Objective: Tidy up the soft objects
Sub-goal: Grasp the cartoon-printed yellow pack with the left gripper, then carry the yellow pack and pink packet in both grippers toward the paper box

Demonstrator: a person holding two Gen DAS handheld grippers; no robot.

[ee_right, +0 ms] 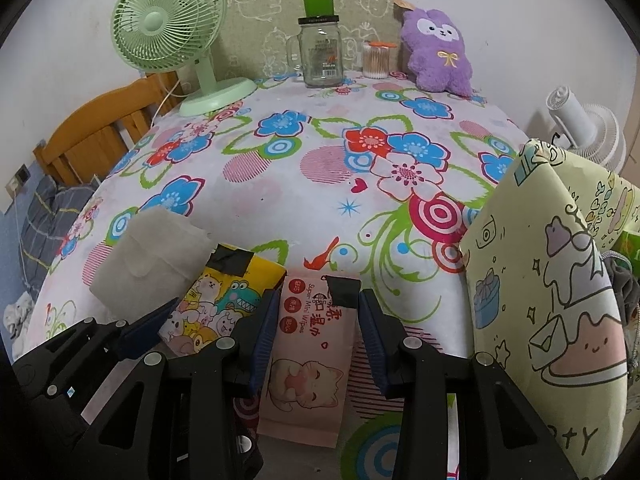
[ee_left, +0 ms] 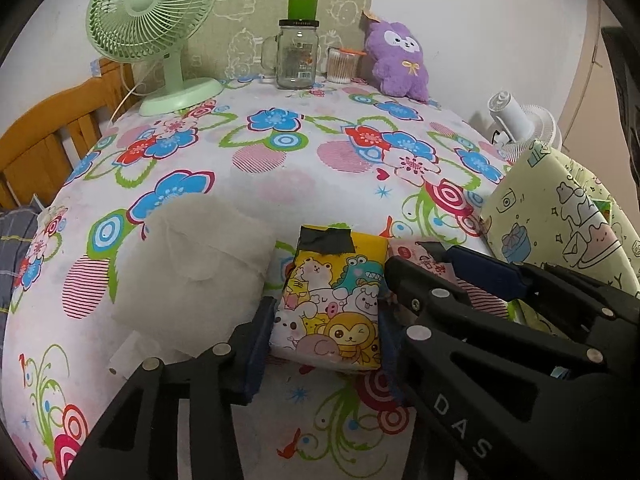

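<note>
left hand-held gripper (ee_left: 326, 320) clamps the yellow cartoon-animal tissue pack (ee_left: 334, 300). right hand-held gripper (ee_right: 316, 320) grips the pink cat-print wet-wipes pack (ee_right: 308, 360) on the floral-cloth surface (ee_right: 320, 168).

Plain white wall (ee_right: 80, 20) behind, with a greenish cartoon-print panel (ee_right: 256, 20) propped against it. Orange wooden bed frame (ee_left: 44, 132) off to the left, floral cloth over the counter (ee_right: 304, 184), flat indoor light all round.
</note>
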